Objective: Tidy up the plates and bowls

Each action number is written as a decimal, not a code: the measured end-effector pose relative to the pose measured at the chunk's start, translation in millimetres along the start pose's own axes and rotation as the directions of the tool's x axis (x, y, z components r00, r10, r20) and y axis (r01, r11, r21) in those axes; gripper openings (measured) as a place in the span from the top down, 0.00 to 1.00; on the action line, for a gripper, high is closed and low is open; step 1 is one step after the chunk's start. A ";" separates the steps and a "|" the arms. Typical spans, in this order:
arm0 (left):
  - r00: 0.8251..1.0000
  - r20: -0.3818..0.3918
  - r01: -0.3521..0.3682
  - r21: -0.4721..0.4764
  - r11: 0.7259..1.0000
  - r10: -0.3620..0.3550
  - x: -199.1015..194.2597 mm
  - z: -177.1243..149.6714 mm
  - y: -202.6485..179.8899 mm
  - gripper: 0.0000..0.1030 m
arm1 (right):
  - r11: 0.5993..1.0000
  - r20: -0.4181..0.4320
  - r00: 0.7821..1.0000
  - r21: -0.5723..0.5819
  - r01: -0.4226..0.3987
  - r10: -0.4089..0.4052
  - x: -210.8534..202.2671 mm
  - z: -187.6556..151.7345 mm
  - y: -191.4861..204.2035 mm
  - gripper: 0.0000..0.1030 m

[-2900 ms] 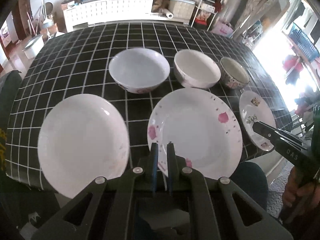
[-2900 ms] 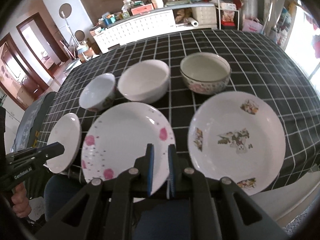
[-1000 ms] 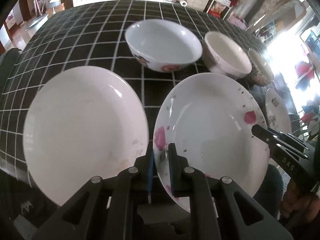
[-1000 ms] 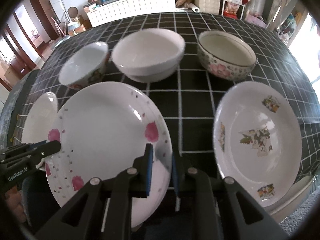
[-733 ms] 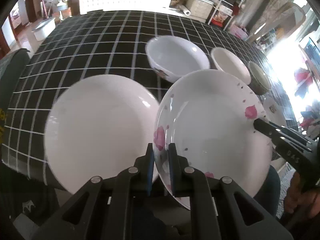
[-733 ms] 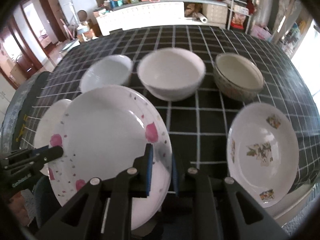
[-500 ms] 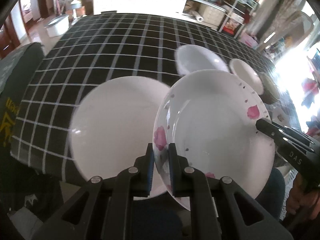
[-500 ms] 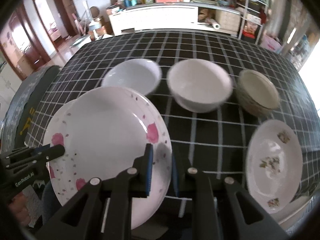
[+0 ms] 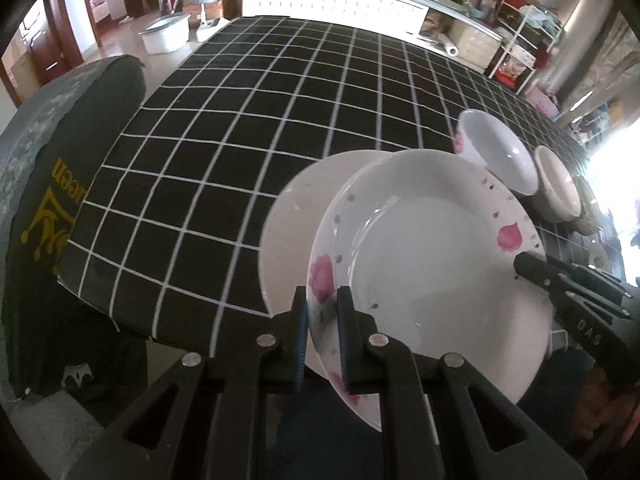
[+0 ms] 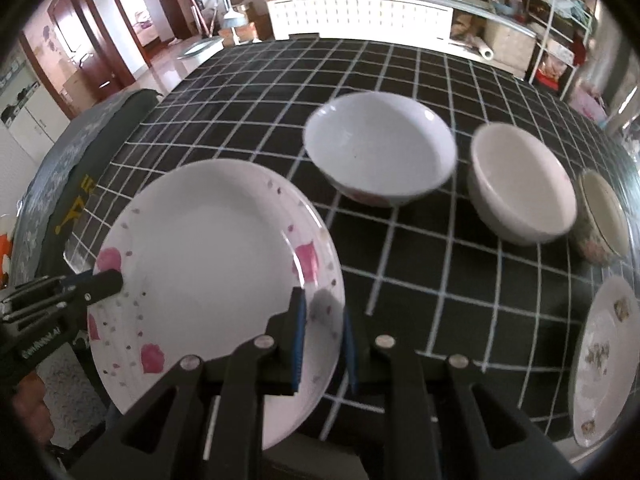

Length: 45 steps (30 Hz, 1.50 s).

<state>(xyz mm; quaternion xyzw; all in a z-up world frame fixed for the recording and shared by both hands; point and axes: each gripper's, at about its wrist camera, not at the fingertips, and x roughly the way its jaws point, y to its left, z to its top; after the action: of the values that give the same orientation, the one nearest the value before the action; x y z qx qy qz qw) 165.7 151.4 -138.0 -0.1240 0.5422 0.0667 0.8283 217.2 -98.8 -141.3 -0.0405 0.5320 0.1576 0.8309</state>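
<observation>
A white plate with pink flowers (image 9: 432, 264) hangs tilted above the table, gripped at both sides. My left gripper (image 9: 322, 312) is shut on its near left rim. My right gripper (image 10: 323, 316) is shut on the opposite rim, and its black tip (image 9: 524, 264) shows in the left wrist view. Under the carried plate a plain white plate (image 9: 288, 232) lies on the checked cloth, about half covered. In the right wrist view the flowered plate (image 10: 208, 248) hides nearly all of the plain one, and the left gripper (image 10: 108, 280) holds its far edge.
A row of bowls stands behind: a wide white bowl (image 10: 380, 148), a cream bowl (image 10: 524, 184) and a patterned bowl (image 10: 604, 216). A printed plate (image 10: 604, 360) lies at the right front edge. A dark cushion with yellow print (image 9: 48, 184) adjoins the table's (image 9: 240, 120) left end.
Both grippers have carried the flowered plate to the left, from beside the plain white plate to over it. The bowls and the printed plate have kept their places.
</observation>
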 end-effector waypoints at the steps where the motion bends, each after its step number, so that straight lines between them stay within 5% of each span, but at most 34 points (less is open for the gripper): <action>1: 1.000 -0.001 -0.004 -0.001 1.000 0.004 0.4 -0.3 1.1 0.90 | 1.000 -0.001 1.000 -0.006 0.000 0.000 1.1 1.3 2.9 0.78; 32: 1.000 0.001 -0.006 -0.050 0.999 0.006 18.2 12.9 29.9 0.90 | 0.998 -0.052 0.998 -0.052 -0.025 0.023 37.2 10.7 16.3 0.78; 45: 0.999 0.043 -0.014 -0.084 0.996 0.018 -15.7 -3.4 37.4 0.90 | 1.000 -0.007 1.000 0.004 -0.026 0.026 1.6 1.9 -0.2 0.78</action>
<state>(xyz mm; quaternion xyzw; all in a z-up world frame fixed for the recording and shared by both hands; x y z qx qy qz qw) 147.2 186.7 -129.9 -0.1527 0.5217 0.0985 0.8335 219.6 -98.2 -142.0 -0.0325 0.5359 0.1673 0.8269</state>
